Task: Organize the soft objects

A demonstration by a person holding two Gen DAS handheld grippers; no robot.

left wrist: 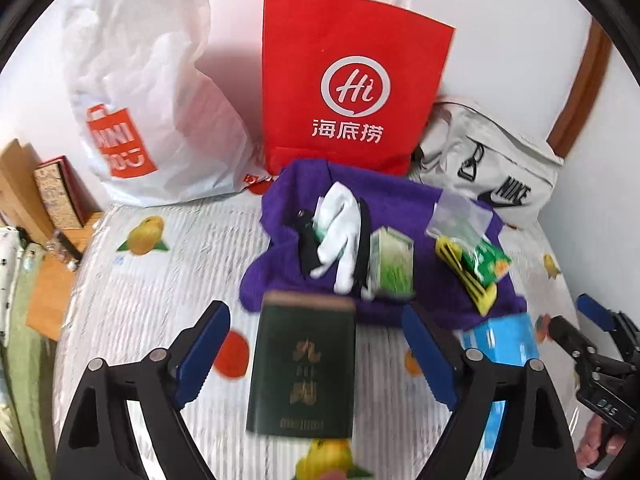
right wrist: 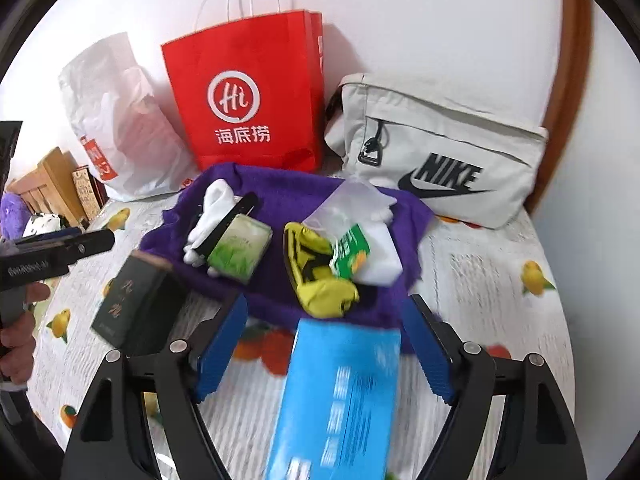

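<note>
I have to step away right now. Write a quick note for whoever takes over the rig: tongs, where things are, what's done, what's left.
Left tongs: open, the dark green box lying between the fingers, ungripped.
Right tongs: open, the blue box between the fingers, ungripped.
Both boxes lie on the fruit-print sheet, at the near edge of the purple cloth.
On the cloth: white socks, green tissue pack, yellow item, clear bag.
Red paper bag, white plastic bag and Nike bag stand against the wall.
Left to do: the soft items on the cloth appear unsorted.

red paper bag (left wrist: 352,92): Hi 海底捞 | grey pouch (right wrist: 440,152): NIKE
</note>
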